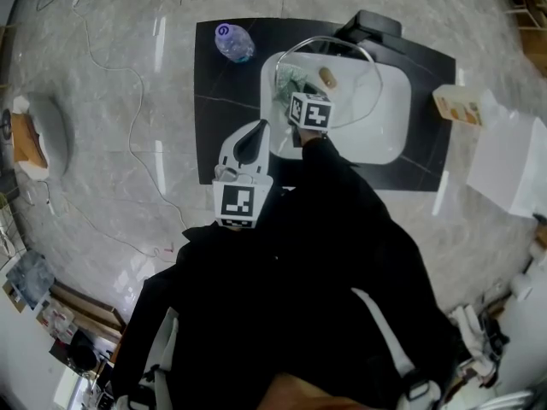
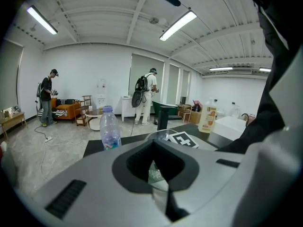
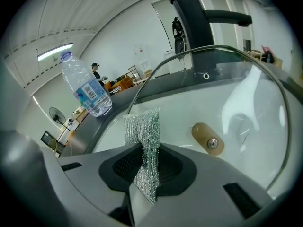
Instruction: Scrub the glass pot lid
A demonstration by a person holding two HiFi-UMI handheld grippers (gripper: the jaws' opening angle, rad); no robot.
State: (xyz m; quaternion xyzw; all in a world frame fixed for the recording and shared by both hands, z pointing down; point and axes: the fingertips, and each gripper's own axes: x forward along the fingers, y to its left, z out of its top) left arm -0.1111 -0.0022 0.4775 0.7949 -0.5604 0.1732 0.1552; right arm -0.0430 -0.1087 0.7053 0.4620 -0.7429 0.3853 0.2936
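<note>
Surface: matt black tabletop (image 1: 222,101) standing on a glossy grey marbled floor (image 1: 102,152). A smooth white rounded sink basin (image 1: 389,139) is set into the tabletop.

Left gripper (image 2: 155,174): at the basin's 9 o'clock edge. Tongs together, pinching a thin glassy edge, which reads as the rim of the lid.

Right gripper (image 3: 144,171): inside the basin. Tongs clamped on a folded silver-green metallic mesh scouring pad (image 3: 142,129) with a coarse sparkly weave; the pad sticks up past the tips.

Round glass pot lid (image 3: 246,103): clear pane with a thin steel rim, standing tilted in the basin just beyond the pad. Whether pad and glass touch, I cannot tell. A tan disc knob (image 3: 207,139) with a centre screw sits mid-pane.

Around the basin, head view:
- Black angular faucet (image 3: 194,13) at 12 o'clock.
- Clear plastic water bottle (image 3: 87,91) at 10 o'clock, on the tabletop.
- Orange-labelled soap bottle (image 1: 455,105) at 3 o'clock.
- White box (image 1: 513,165) on the floor, farther out.

Room, left gripper view: white walls and ceiling strip lights (image 2: 179,25). Far back are an orange sofa (image 2: 66,109) and two standing people (image 2: 47,96) (image 2: 147,96).
</note>
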